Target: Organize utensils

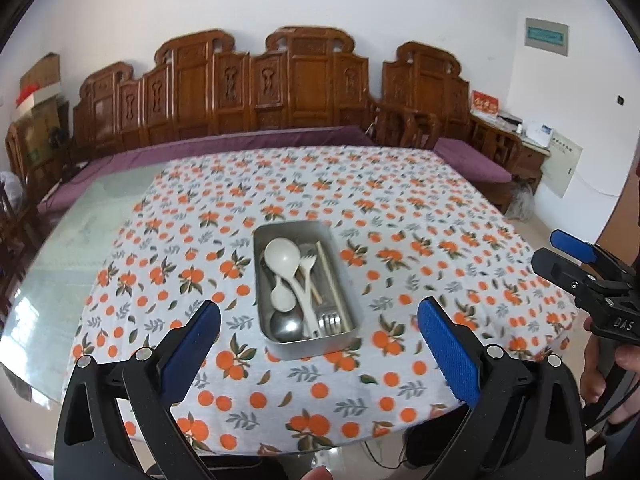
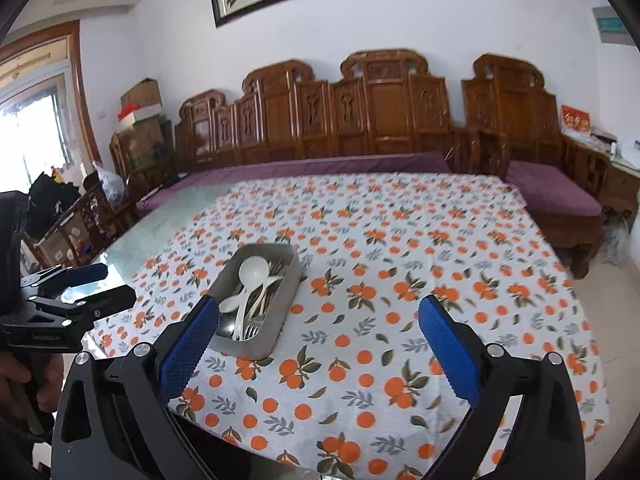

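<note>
A rectangular metal tray [image 1: 347, 304] [image 2: 291, 280] stands on the orange-print tablecloth [image 1: 420, 216] [image 2: 400, 264]. In it lie a large white spoon [image 1: 282, 258] [image 2: 252, 272], a smaller white spoon [image 1: 282, 298], a white fork [image 1: 307, 264], chopsticks [image 1: 329, 270], a metal spoon [image 1: 285, 326] and metal forks [image 1: 329, 322]. My left gripper [image 1: 320, 322] is open and empty, held near the tray's near end. My right gripper [image 2: 320, 320] is open and empty, to the right of the tray; it also shows in the left wrist view [image 1: 560, 256].
The cloth covers a glass table [image 1: 72, 264] whose bare left part shows. A carved wooden bench with purple cushions [image 1: 256, 140] stands behind the table. A wooden side cabinet [image 1: 516, 148] with papers is at the back right. Boxes [image 2: 140, 120] are stacked at the back left.
</note>
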### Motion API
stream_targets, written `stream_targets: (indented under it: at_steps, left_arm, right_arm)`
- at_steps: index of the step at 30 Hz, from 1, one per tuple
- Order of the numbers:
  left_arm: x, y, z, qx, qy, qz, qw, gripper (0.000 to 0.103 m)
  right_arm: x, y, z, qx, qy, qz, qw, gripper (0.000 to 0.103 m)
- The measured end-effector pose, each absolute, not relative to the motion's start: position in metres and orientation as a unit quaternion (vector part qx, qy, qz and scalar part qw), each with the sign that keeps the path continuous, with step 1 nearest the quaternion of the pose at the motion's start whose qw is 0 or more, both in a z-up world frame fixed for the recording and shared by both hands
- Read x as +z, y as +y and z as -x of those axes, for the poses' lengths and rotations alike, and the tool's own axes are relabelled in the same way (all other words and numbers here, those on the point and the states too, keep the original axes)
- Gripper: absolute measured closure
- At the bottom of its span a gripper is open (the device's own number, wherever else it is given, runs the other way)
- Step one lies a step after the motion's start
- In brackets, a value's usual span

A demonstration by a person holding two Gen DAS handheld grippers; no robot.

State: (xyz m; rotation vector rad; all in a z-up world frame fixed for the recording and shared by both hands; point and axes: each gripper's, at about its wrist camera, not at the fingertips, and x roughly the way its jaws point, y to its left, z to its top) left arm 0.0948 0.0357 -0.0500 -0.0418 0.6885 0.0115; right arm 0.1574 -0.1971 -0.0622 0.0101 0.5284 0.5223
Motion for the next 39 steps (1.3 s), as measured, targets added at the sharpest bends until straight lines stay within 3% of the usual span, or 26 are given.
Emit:
stream_targets:
  at_steps: [23, 39]
  left_arm:
    - [0.037, -0.009, -0.026, -0.015, 0.236, 0.007, 0.972, 0.008]
    - [0.047, -0.013, -0.006, -0.013, 0.21, 0.011, 0.978, 0.008]
  right_arm:
    - [0.009, -0.239, -0.092, 0.255, 0.164, -0.018, 0.953, 0.003]
    - [0.025, -0.23, -0.069, 0.286, 0.147, -0.013, 0.947, 0.003]
